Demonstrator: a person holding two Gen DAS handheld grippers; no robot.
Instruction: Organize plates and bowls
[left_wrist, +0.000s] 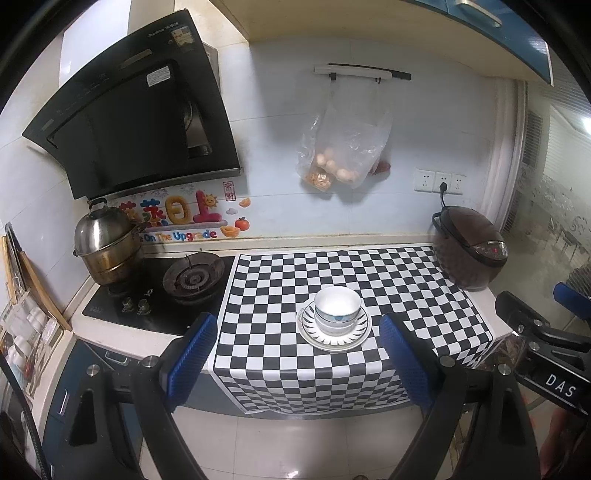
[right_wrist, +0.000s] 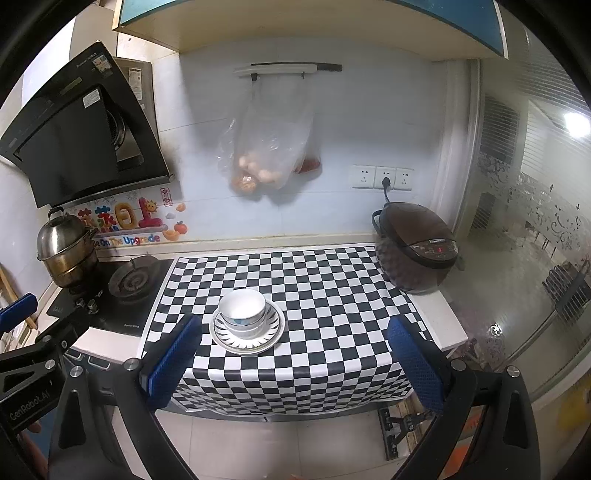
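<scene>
White bowls (left_wrist: 337, 309) (right_wrist: 242, 312) are nested in a stack on stacked plates (left_wrist: 354, 338) (right_wrist: 273, 338) with a dark petal pattern. The stack rests on the checkered cloth (left_wrist: 388, 280) (right_wrist: 325, 295) near the counter's front edge. My left gripper (left_wrist: 299, 360) hangs open in front of the counter, short of the stack, with nothing between its blue pads. My right gripper (right_wrist: 295, 363) is open too, held back from the counter, with the stack toward its left finger. Each gripper shows at the edge of the other's view.
A gas hob (left_wrist: 192, 282) (right_wrist: 129, 284) with a steel steamer pot (left_wrist: 105, 247) (right_wrist: 66, 251) lies left of the cloth. A brown rice cooker (left_wrist: 469, 247) (right_wrist: 417, 247) stands at the right. A bag of eggs (left_wrist: 341, 155) (right_wrist: 266, 162) hangs on the wall.
</scene>
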